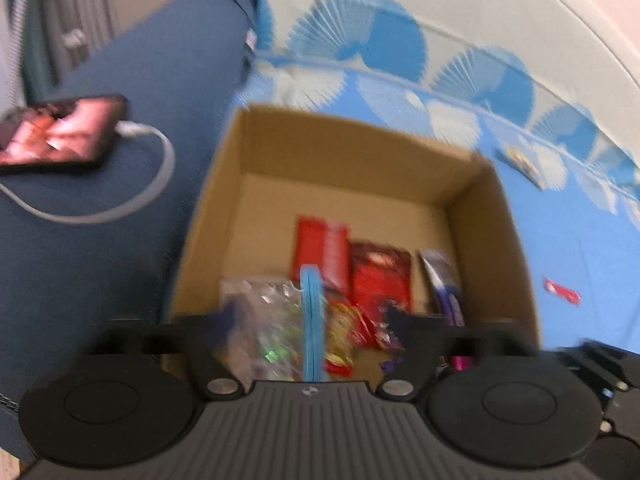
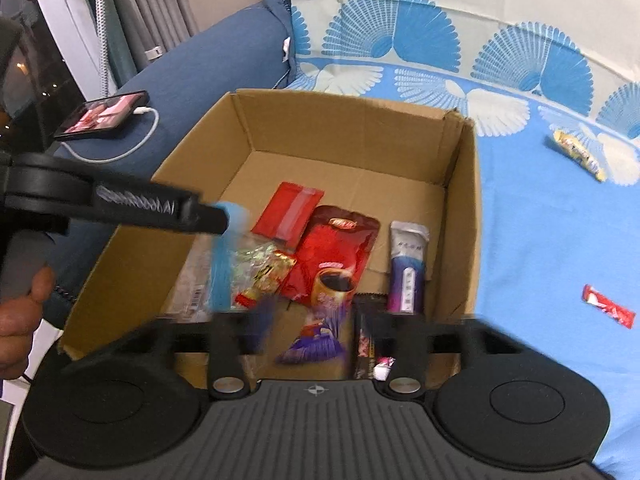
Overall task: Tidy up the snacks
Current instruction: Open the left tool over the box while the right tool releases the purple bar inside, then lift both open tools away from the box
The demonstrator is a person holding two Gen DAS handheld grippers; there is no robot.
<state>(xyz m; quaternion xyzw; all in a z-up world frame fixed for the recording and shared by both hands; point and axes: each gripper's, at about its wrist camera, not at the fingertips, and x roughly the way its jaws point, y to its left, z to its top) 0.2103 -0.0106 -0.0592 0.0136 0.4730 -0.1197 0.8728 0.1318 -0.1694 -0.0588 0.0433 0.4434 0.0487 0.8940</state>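
Observation:
An open cardboard box (image 1: 360,152) (image 2: 352,128) holds several snacks: a flat red packet (image 2: 290,214), a red coffee pouch (image 2: 336,252), a purple and white sachet (image 2: 408,268) and a gold and red candy (image 2: 266,276). My left gripper (image 1: 312,320) is over the box's near-left part, open wide. A clear bag with a blue strip (image 1: 312,312) (image 2: 222,272) stands blurred midway between its fingers, touching neither. My right gripper (image 2: 320,324) is open above the box's near edge. A blurred purple packet (image 2: 316,340) and a dark stick pack (image 2: 363,344) lie below it.
The box sits on a blue fan-patterned sheet (image 2: 540,220). A red stick snack (image 2: 608,306) and a yellow wrapped snack (image 2: 578,154) lie on the sheet to the right. On the left, a phone (image 2: 102,114) with a white cable rests on a dark blue cushion. A person's hand (image 2: 20,320) shows at the left edge.

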